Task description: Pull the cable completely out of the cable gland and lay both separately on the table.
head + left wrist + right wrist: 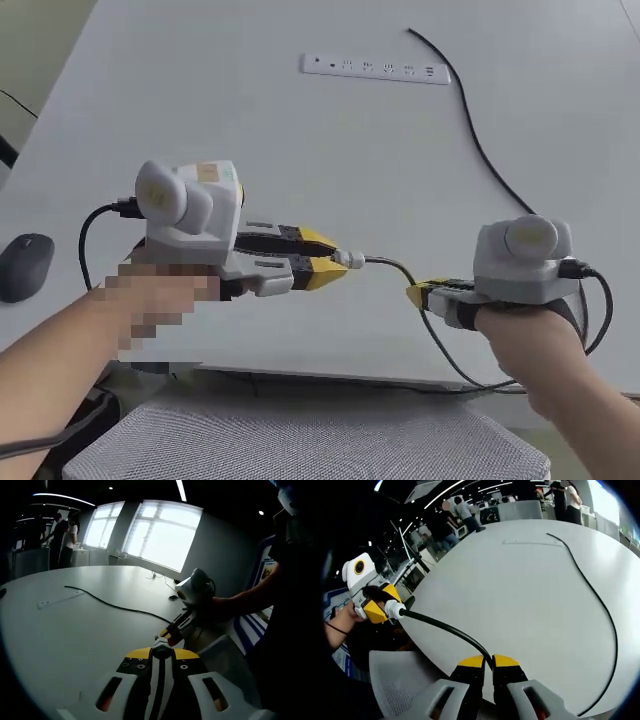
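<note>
Bright windows (160, 535) behind white table (75, 630)

Wide bare stretch of table (300, 150) ahead, hemmed by a power strip (375, 68) at the far side, a black cord (614, 630) at right, a mouse (25, 265) at left.

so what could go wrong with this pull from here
1. The cable gland sits at the very tips of the left tongs; a hard tug may pop it loose.
2. The right tongs pinch the cable at their tips, so they may slide along it instead of drawing it out.
3. Both are held near the front edge of the table, so a dropped part could land on the mesh chair.
</note>
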`<action>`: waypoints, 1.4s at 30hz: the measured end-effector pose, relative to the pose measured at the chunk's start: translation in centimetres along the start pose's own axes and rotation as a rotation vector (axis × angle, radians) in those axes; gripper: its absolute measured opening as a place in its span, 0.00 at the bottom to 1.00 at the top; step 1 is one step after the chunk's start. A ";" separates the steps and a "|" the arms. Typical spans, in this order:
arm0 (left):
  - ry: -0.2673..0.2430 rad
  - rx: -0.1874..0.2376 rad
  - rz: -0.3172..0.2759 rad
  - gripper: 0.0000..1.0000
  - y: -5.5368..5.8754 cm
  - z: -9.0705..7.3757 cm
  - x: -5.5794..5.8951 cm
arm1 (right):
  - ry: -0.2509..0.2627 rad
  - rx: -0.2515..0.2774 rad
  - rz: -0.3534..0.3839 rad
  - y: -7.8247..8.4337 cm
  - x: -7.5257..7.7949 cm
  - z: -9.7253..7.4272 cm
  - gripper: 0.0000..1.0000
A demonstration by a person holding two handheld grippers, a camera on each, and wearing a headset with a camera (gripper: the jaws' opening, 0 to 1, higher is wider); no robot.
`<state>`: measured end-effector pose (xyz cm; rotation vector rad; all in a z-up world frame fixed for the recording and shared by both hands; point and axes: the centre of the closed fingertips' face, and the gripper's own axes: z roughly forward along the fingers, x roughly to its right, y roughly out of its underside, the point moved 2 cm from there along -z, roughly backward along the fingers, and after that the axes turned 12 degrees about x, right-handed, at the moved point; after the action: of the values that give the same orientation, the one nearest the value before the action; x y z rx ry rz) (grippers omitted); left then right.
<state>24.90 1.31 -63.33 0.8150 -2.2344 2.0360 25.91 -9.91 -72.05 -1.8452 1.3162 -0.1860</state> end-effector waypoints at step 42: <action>-0.013 0.015 -0.024 0.15 -0.5 -0.5 -0.5 | -0.217 0.151 -0.851 -6.6 -7.9 -2.5 0.23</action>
<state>25.33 1.95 -62.97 0.8540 -2.2076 2.0448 25.79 -3.97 -63.24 -2.1128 0.2992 -0.4956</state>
